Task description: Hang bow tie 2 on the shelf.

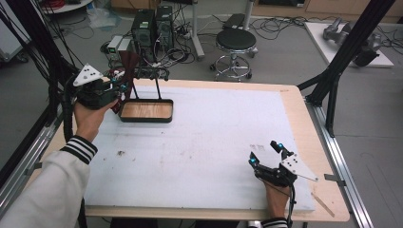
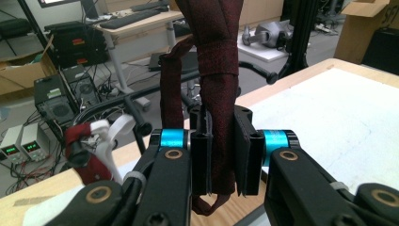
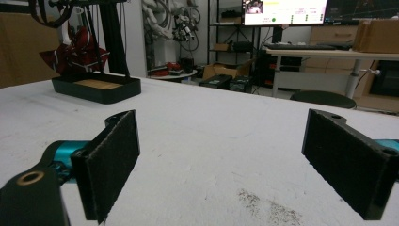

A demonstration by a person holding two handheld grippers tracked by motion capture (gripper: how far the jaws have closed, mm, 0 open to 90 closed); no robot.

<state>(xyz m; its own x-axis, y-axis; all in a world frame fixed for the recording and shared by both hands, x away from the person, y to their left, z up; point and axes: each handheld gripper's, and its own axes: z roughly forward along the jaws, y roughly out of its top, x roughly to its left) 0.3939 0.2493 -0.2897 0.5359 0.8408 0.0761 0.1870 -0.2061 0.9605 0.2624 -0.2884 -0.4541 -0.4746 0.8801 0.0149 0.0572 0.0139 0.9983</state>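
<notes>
The dark red necktie [image 2: 214,80] hangs over the black rack bar [image 1: 152,72] at the far left of the table, and the left gripper [image 2: 221,155] is closed on its hanging band above the wooden-bottomed tray [image 1: 146,110]. If the hand pulls sideways, I think the light rack could tip or the fabric could slide off the bar. The right gripper [image 1: 267,154] rests on the white mat [image 1: 199,142] with jaws wide apart, too far away to steady anything.

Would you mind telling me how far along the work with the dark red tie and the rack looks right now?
Done: nothing clearly finished. In hand: the left gripper is shut on the dark red tie beside the black rack. Left: releasing it; the right gripper rests open on the white table.
</notes>
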